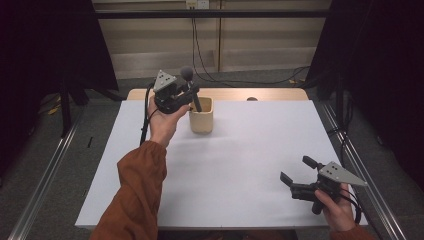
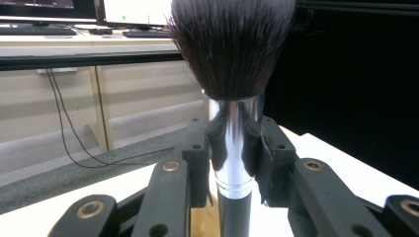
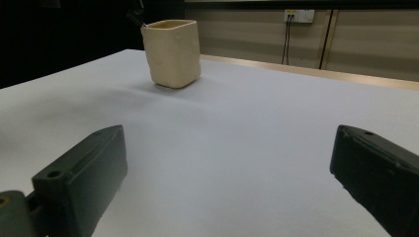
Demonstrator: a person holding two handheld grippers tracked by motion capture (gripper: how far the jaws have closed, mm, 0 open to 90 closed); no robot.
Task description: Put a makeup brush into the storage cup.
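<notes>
While my left gripper (image 2: 232, 163) clamps the brush (image 2: 232, 74) by its shiny metal collar, bristles up, I hold its handle end inside the cream cup (image 1: 201, 120) at the table's (image 1: 225, 165) far side. My right gripper (image 1: 296, 176) hangs wide open, well apart, near the front right corner.

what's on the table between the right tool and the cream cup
Nothing: bare white table runs from the open right tool to the cream cup, seen in the right gripper view.
</notes>
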